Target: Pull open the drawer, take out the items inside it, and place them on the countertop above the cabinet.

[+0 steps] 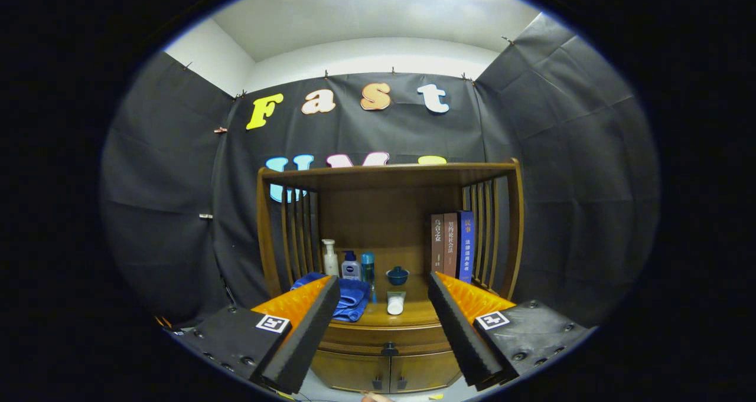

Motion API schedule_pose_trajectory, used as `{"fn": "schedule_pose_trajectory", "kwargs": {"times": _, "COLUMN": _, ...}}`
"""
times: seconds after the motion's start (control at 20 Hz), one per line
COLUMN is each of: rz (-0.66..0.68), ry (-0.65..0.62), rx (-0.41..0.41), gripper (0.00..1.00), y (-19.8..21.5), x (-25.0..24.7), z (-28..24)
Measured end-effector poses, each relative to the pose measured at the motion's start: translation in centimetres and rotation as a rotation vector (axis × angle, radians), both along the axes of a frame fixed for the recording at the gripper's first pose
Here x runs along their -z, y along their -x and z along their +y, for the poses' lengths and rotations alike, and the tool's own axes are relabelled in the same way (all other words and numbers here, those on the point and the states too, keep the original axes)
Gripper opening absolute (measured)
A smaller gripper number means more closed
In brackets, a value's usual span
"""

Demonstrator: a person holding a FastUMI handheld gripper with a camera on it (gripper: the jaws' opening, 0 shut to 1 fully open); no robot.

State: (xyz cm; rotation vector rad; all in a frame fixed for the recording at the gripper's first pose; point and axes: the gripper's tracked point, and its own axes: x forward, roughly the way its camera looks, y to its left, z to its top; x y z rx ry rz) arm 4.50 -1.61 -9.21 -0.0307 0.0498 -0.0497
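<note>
Drawer (387,335): closed, knob facing the gripper (384,331), whose fingers stand spread and empty, squared for its pull. Countertop (413,314) above it: towel (348,298), tube (395,302), bottles (349,266).

Three books (452,245) stand upright (beside slats (488,234)).

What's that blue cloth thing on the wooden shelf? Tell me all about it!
The blue cloth looks like a soft towel, folded loosely into a rumpled pile. It lies on the wooden countertop of the cabinet, in front of a white pump bottle and two smaller bottles. A small white tube lies beside it, apart. One open finger of the tool covers part of its near side in this view; the fingers are well short of it, gripping nothing.
</note>
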Motion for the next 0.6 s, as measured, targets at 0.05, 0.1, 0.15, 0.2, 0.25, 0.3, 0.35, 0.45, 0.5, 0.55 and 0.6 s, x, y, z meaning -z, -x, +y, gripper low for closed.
{"fn": "schedule_pose_trajectory", "kwargs": {"times": 0.05, "rz": -0.005, "ry": -0.002, "rx": 0.002, "gripper": 0.99, "y": 0.7, "x": -0.4, "z": -0.1}}
{"fn": "schedule_pose_trajectory", "kwargs": {"times": 0.1, "rz": -0.009, "ry": -0.004, "rx": 0.002, "gripper": 0.99, "y": 1.4, "x": -0.8, "z": 0.0}}
{"fn": "schedule_pose_trajectory", "kwargs": {"times": 0.15, "rz": -0.013, "ry": -0.004, "rx": 0.000, "gripper": 0.98, "y": 1.8, "x": -1.1, "z": 0.0}}
{"fn": "schedule_pose_trajectory", "kwargs": {"times": 0.2, "rz": -0.009, "ry": -0.004, "rx": -0.006, "gripper": 0.98, "y": 2.3, "x": -1.3, "z": 0.2}}
{"fn": "schedule_pose_trajectory", "kwargs": {"times": 0.25, "rz": 0.001, "ry": -0.002, "rx": -0.016, "gripper": 0.98, "y": 2.7, "x": -1.4, "z": 0.4}}
{"fn": "schedule_pose_trajectory", "kwargs": {"times": 0.3, "rz": 0.010, "ry": 0.001, "rx": -0.025, "gripper": 0.98, "y": 3.0, "x": -1.3, "z": 0.6}}
{"fn": "schedule_pose_trajectory", "kwargs": {"times": 0.35, "rz": 0.016, "ry": 0.005, "rx": -0.030, "gripper": 0.98, "y": 3.4, "x": -1.4, "z": 0.7}}
{"fn": "schedule_pose_trajectory", "kwargs": {"times": 0.45, "rz": 0.017, "ry": 0.009, "rx": -0.031, "gripper": 0.98, "y": 4.1, "x": -1.9, "z": 0.7}}
{"fn": "schedule_pose_trajectory", "kwargs": {"times": 0.5, "rz": 0.012, "ry": 0.006, "rx": -0.029, "gripper": 0.98, "y": 4.2, "x": -2.0, "z": 0.7}}
{"fn": "schedule_pose_trajectory", "kwargs": {"times": 0.55, "rz": 0.011, "ry": 0.004, "rx": -0.028, "gripper": 0.98, "y": 4.3, "x": -2.1, "z": 0.6}}
{"fn": "schedule_pose_trajectory", "kwargs": {"times": 0.6, "rz": 0.011, "ry": 0.001, "rx": -0.027, "gripper": 0.98, "y": 4.3, "x": -2.0, "z": 0.4}}
